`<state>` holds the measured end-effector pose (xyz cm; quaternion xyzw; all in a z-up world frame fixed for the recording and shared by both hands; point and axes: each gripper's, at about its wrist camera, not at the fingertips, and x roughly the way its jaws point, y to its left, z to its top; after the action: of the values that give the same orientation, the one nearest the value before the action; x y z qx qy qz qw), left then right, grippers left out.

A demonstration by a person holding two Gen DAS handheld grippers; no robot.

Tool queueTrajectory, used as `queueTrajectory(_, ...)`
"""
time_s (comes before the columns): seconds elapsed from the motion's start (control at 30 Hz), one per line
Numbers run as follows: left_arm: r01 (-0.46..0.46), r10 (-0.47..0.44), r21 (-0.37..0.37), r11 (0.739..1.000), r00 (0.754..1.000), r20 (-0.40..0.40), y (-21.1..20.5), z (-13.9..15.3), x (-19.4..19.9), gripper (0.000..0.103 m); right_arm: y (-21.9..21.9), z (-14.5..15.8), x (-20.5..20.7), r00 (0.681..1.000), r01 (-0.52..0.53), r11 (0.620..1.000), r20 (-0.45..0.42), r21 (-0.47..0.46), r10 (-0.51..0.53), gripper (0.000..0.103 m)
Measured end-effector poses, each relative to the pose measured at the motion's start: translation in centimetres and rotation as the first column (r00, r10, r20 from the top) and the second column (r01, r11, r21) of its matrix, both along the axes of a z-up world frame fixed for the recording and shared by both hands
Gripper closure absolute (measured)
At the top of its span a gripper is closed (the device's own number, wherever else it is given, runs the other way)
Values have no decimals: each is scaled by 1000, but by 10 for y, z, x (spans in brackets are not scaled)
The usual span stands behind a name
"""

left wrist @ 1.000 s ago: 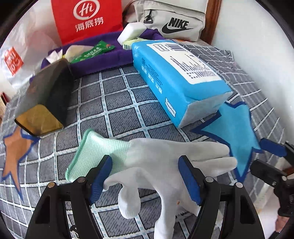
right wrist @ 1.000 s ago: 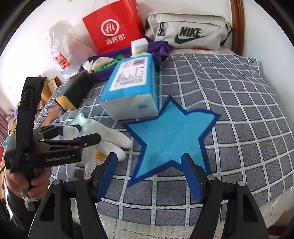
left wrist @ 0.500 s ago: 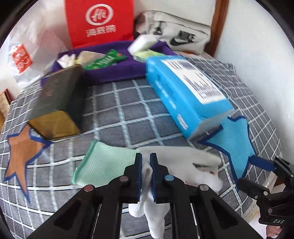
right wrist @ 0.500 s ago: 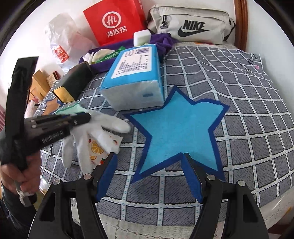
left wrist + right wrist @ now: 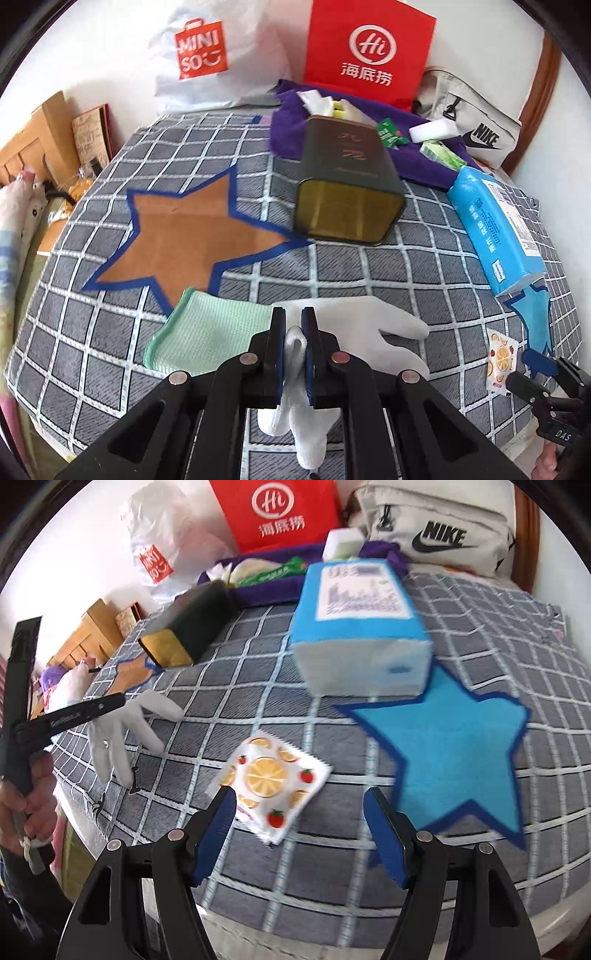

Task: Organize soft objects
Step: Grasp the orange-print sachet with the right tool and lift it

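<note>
**Left tool clamped on the glove, right tool gaping over the sachet**

The left tool is clenched on the white glove: its two blue pads stand almost together, with only a bunched fold of white fabric pinched between them. The glove's pale green cuff spreads to the left of the pads over the checked bedspread, its far corner touching a point of the brown star patch. The glove's fingers splay to the right and downward; in the right wrist view they dangle loosely below the left tool, though whether the glove is clear of the bed there I cannot tell.

The right tool is released, its jaws spread wide and gripping nothing. It sits low over a small sachet printed with orange slices and strawberries, which lies flat on the bedspread; the left pad overlaps the sachet's near edge in the picture, but contact cannot be judged. Just right of the sachet lies the blue star patch, and the blue tissue pack rests on the star's upper point. A dark tin lies on its side beside the brown star.
</note>
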<state>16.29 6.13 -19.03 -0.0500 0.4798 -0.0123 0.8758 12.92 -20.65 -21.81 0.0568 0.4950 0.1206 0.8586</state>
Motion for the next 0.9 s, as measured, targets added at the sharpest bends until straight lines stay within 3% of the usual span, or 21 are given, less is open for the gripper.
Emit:
queueTrajectory(0.1,5,-6,-35,999,1000,-21,6,-8,-4,92,10,-5,2,999,37,999,-7,11,-37,25)
queueTrajectory(0.27,19,-20,-57,998,1000,-17,2,-18,-6,90,21,-6,9,997,74,996,-10,39,-74,22)
queueTrajectory(0.47,53,-53,-108,993,999,1,0,-17,-10,69,46,-11,12,993,121,988,21,-99,-120,20)
queueTrajectory(0.6,72,-71,-108,991,997,13,-2,-17,-13,60,57,-14,9,991,121,970,83,-210,-106,34)
queueTrajectory(0.7,108,-106,-128,986,994,25,-9,-18,-15,36,50,-13,7,991,113,974,92,-198,-96,44)
queueTrajectory(0.73,116,-114,-109,987,993,28,-14,-19,-15,32,48,-13,6,991,108,974,98,-199,-90,45)
queueTrajectory(0.9,75,-77,82,994,997,22,-45,-23,-13,32,47,-12,0,992,37,974,124,-224,-9,51)
